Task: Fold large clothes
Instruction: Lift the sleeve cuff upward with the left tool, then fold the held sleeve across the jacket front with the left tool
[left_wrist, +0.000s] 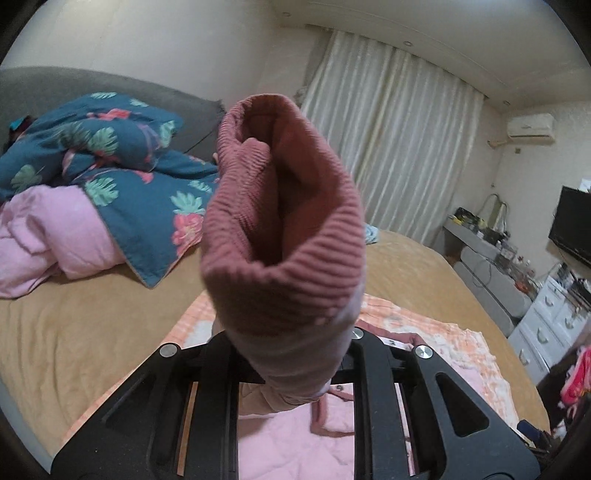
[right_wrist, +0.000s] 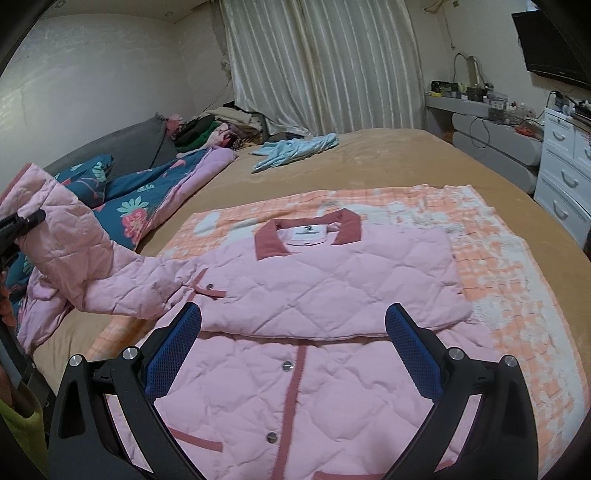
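Pink quilted jacket (right_wrist: 325, 280) is lying front-up on the orange checked blanket (right_wrist: 517, 280) on the bed (right_wrist: 406, 155), prob to keep it flat for folding. One side's already lying folded across the chest. Left hand-held gripper (left_wrist: 291, 369) is clamped on the sleeve cuff (left_wrist: 284, 206), holding the sleeve (right_wrist: 74, 251) up off the bed, I'm guessing so it can swing over the body w/o dragging. Right hand-held gripper (right_wrist: 291, 350) is hovering over the buttons w/ fingers apart, nothing in it, maybe waiting to pin the fabric down.
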